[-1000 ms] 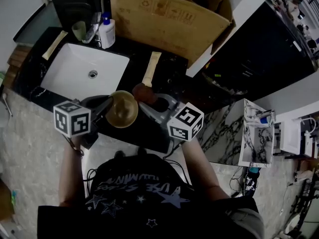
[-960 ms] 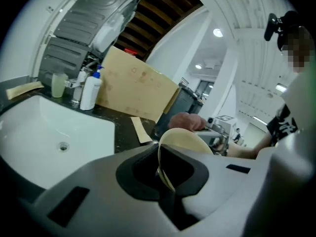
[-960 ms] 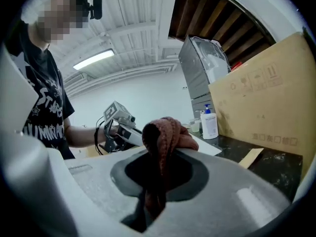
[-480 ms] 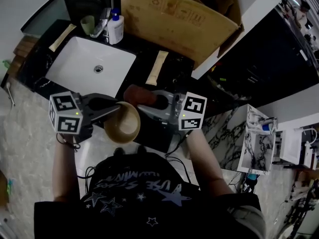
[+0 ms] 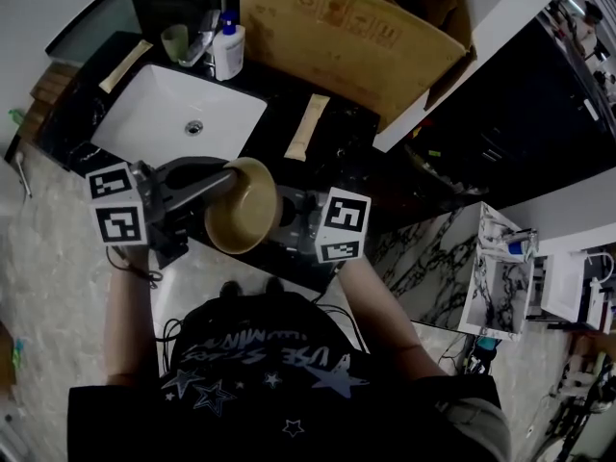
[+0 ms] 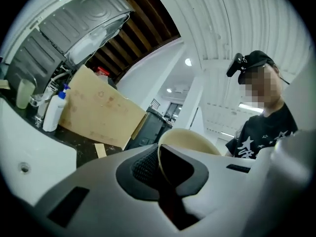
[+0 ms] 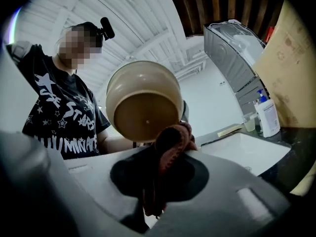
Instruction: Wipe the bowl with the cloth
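Note:
A tan bowl (image 5: 241,207) hangs tipped on its side above the counter's front edge. My left gripper (image 5: 227,172) is shut on its rim, which the left gripper view shows pinched between the pads (image 6: 143,164). There the bowl (image 6: 190,139) rises just beyond the jaws. My right gripper (image 5: 293,211) reaches in from the right, its tips hidden behind the bowl in the head view. It is shut on a reddish-brown cloth (image 7: 170,147). The cloth's bunched end sits by the lower right edge of the bowl (image 7: 143,105); whether they touch I cannot tell.
A white sink (image 5: 183,123) is set in the black counter (image 5: 332,147). Behind it stand a soap bottle (image 5: 229,51) and a cup (image 5: 175,41). A big cardboard box (image 5: 346,37) and a flat wooden strip (image 5: 306,126) lie on the right. The person stands close to the counter.
The left gripper has lifted the bowl and tipped it more upright. The right gripper has swung left toward it. The cloth, visible before in the head view, is now hidden behind the bowl.

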Demonstrator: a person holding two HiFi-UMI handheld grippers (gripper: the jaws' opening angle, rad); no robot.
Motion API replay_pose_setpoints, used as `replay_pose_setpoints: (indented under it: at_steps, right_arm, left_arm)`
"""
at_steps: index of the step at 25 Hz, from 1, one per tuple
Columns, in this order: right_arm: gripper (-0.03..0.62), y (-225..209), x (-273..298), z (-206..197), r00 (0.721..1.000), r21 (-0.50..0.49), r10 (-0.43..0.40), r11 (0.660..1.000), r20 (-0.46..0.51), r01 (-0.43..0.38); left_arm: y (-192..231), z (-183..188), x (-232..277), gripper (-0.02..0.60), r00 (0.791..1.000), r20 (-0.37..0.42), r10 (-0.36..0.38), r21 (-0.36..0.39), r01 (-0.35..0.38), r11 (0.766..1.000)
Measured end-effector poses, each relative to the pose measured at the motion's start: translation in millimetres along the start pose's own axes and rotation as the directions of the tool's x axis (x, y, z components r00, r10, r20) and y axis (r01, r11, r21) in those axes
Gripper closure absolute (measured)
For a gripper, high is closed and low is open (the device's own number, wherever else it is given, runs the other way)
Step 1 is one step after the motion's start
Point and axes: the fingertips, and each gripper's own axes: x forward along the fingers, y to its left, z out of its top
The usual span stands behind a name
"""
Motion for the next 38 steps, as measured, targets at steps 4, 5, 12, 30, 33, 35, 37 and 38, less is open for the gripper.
replay_pose_setpoints:
  at_steps: [4, 5, 12, 30, 33, 35, 37, 38]
  right_arm:
    - [0.545, 8.2, 7.8, -10.2, 1.000, 0.036, 0.018, 0.999, 0.002, -0.018]
    - [0.545, 11.2, 8.5, -13.0, 1.000, 0.041, 0.025, 0.999, -0.002, -0.025]
    - [0.545, 19.6, -7.6, -18.3, 1.000, 0.064, 0.009, 0.998, 0.013, -0.010]
    - [0.544, -33.1, -75.1, 26.0, 0.925, 0.059, -0.334, 0.943, 0.183, 0.329]
    - [0.545, -44.5, -86.0, 27.2, 0.888, 0.061, -0.418, 0.908, 0.189, 0.415]
    - [0.543, -51.7, -95.6, 27.4, 0.857, 0.073, -0.476, 0.879, 0.198, 0.472]
    - [0.543, -56.4, -105.3, 25.5, 0.826, 0.088, -0.527, 0.849, 0.203, 0.520]
    - [0.543, -57.7, -109.5, 23.7, 0.812, 0.093, -0.547, 0.836, 0.201, 0.540]
  left_arm:
    - [17.5, 0.5, 0.5, 0.561, 0.995, 0.036, 0.091, -0.020, -0.091, 0.996]
    - [22.7, -0.2, 0.1, 0.561, 0.992, 0.037, 0.118, -0.018, -0.117, 0.993]
    - [61.1, -7.4, -14.9, 0.561, 0.955, 0.033, 0.295, 0.014, -0.296, 0.955]
    - [85.5, -56.8, -30.5, 0.563, 0.963, -0.016, 0.269, -0.088, -0.269, 0.959]
    - [91.0, -64.0, -28.4, 0.563, 0.957, -0.042, 0.288, -0.098, -0.291, 0.952]
    - [96.3, -70.1, -28.2, 0.563, 0.947, -0.080, 0.313, -0.091, -0.319, 0.943]
    - [100.6, -77.9, -27.3, 0.563, 0.935, -0.124, 0.333, -0.083, -0.344, 0.935]
    - [102.4, -82.1, -26.4, 0.561, 0.929, -0.146, 0.341, -0.082, -0.354, 0.932]
